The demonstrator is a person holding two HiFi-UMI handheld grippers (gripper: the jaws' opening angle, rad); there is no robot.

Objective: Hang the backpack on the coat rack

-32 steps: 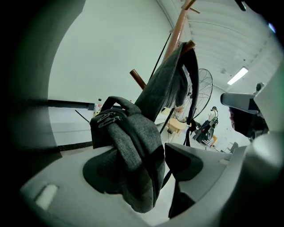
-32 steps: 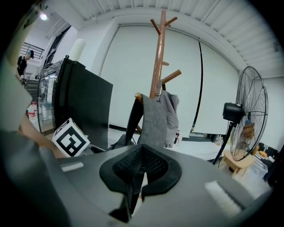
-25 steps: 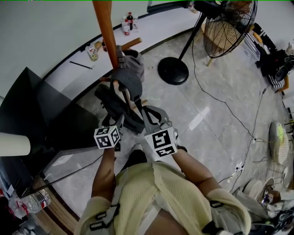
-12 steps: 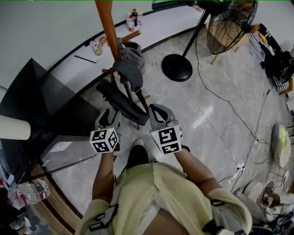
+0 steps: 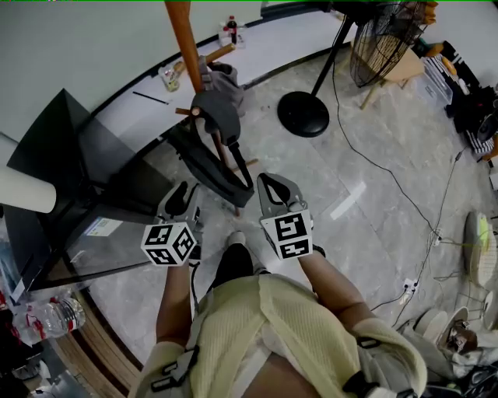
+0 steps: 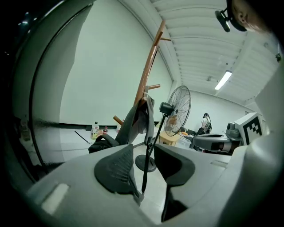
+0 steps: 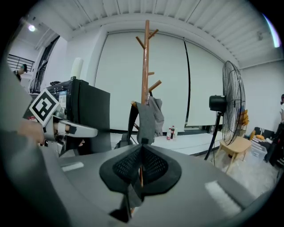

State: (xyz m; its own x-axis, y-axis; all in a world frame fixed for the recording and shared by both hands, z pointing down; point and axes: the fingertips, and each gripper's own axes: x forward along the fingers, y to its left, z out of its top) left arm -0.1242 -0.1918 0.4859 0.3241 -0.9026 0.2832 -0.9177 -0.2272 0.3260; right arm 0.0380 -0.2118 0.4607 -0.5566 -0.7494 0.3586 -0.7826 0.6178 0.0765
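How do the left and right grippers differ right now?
The left gripper has its jaws apart and closing, no pad pressing anything; the right gripper has its jaws together. A dangling strap shows through the left gripper's gap; the right gripper leaves only a slit. Both hold nothing and face the backpack hanging on the coat rack.

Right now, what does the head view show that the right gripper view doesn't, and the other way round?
Only the head view: the person's pale yellow top, a clear plastic water bottle at lower left, and the round black fan base.
Only the right gripper view: the forked top of the tall wooden coat rack and the ribbed white ceiling.
Both: the rack's pole, the grey backpack hanging on it, the black cabinet and the wire-caged standing fan.
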